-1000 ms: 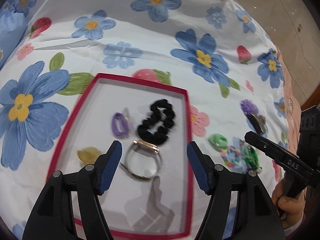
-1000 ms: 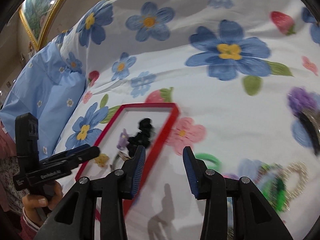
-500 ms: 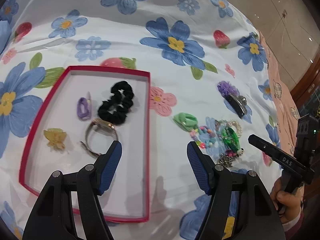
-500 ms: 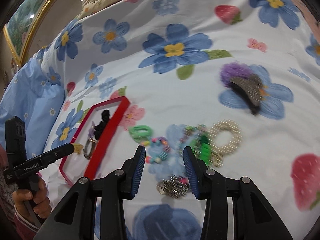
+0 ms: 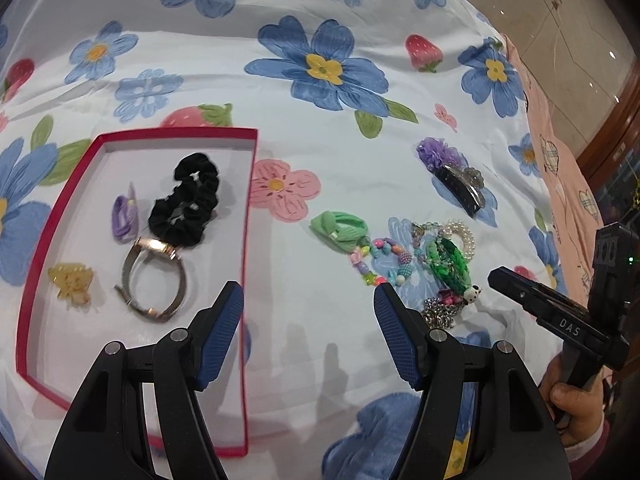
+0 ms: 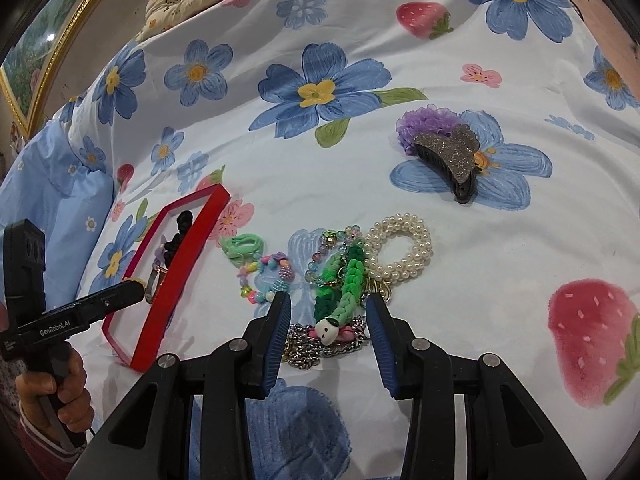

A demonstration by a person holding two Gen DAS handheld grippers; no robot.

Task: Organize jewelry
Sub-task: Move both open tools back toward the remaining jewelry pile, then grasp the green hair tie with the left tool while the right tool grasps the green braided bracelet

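Landmark: red box point(image 5: 250, 216) on the flowered bedsheet point(image 5: 280, 12).

Left gripper point(image 5: 308, 332): jaws released, wide apart, nothing between them. It hovers over the sheet just off the box's right wall, with its left finger above that wall.

Right gripper point(image 6: 326, 330): jaws released, nothing gripped. Fingers straddle the near end of the green braided charm point(image 6: 344, 280), whose white head sits between the tips, above a silver chain point(image 6: 304, 350). Contact with the fingers: cannot tell.

Inside the box:
- black scrunchie point(image 5: 188, 200), toward the far right
- purple hair tie point(image 5: 125, 218), left of the scrunchie
- watch point(image 5: 154, 280), touching the scrunchie's near end
- yellow clip point(image 5: 72, 282), near the left wall

Outside the box, to its right, all on the sheet:
- green hair tie point(image 5: 340, 226), closest to the box
- colourful bead bracelet point(image 5: 380, 260), just past it
- pearl bracelet point(image 6: 400, 248), touching the green charm
- glitter claw clip point(image 6: 452, 160) against a purple scrunchie point(image 6: 420, 124), farthest from the box
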